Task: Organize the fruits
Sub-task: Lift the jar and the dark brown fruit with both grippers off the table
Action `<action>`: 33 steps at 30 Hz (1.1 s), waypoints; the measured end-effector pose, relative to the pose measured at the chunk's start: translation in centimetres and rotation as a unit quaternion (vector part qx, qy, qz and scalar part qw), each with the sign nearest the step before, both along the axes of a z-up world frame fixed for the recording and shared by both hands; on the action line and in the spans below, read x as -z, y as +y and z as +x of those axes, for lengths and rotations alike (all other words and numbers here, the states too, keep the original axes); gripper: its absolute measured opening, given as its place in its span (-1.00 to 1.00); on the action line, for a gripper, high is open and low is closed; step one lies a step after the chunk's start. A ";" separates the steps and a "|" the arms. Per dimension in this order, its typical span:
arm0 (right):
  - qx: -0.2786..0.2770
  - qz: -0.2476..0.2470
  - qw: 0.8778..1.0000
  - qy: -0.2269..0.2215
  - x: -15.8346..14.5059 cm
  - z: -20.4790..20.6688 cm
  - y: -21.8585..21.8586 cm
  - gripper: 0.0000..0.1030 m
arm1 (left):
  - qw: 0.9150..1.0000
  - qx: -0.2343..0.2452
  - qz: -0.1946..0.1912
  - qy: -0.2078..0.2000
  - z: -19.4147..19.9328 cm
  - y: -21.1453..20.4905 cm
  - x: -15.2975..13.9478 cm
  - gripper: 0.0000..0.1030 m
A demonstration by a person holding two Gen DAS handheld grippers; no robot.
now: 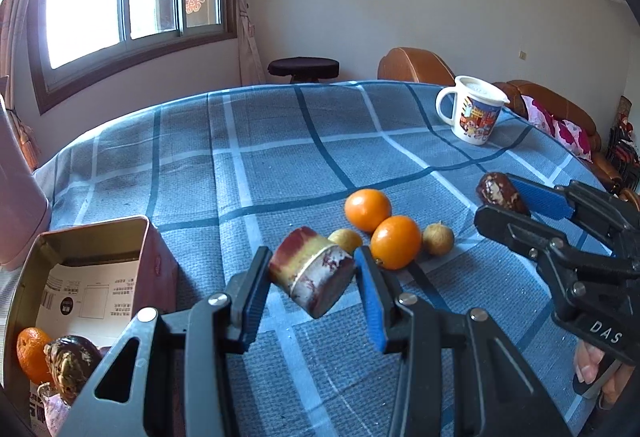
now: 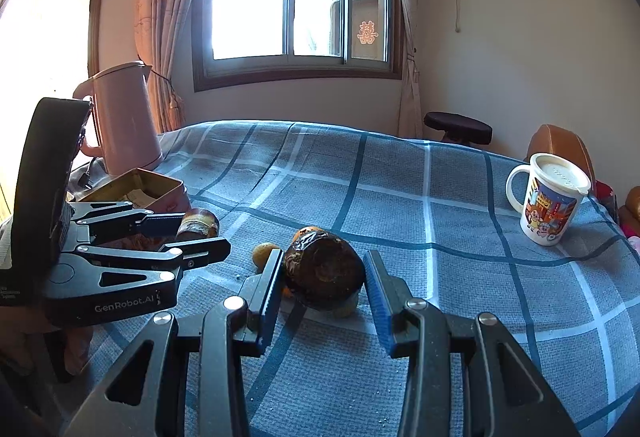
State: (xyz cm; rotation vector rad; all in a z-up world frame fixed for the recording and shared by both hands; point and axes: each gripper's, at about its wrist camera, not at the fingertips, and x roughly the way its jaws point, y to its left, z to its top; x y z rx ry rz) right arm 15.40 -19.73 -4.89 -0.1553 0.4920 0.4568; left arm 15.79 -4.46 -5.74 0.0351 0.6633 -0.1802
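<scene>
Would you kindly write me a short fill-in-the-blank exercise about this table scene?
1. The left gripper holds a cut piece of fruit between its ____ pads.
2. Loose on the cloth lie ____ oranges.
3. The open tin already holds an ____.
4. The mug has a ____ on top.

Missing words: blue; two; orange; lid

the left wrist view looks forward and down along its own fingers, close over the checked table cloth (image 1: 280, 141) toward the window wall, while the right wrist view does likewise from further right (each catches the other gripper), both sharing the mug (image 1: 474, 115) and tin box (image 2: 140, 189).
</scene>
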 end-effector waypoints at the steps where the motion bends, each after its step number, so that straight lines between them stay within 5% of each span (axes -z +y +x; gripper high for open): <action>1: 0.000 0.001 1.000 -0.002 0.0 -0.1 0.0 -0.19 | 1.000 0.000 0.000 -0.005 -0.2 0.0 -0.1 -0.15; 33: -0.013 0.036 0.997 -0.061 -1.0 -2.1 -1.1 -0.19 | 0.997 -0.015 -0.004 -0.082 -3.0 0.3 -1.5 -0.14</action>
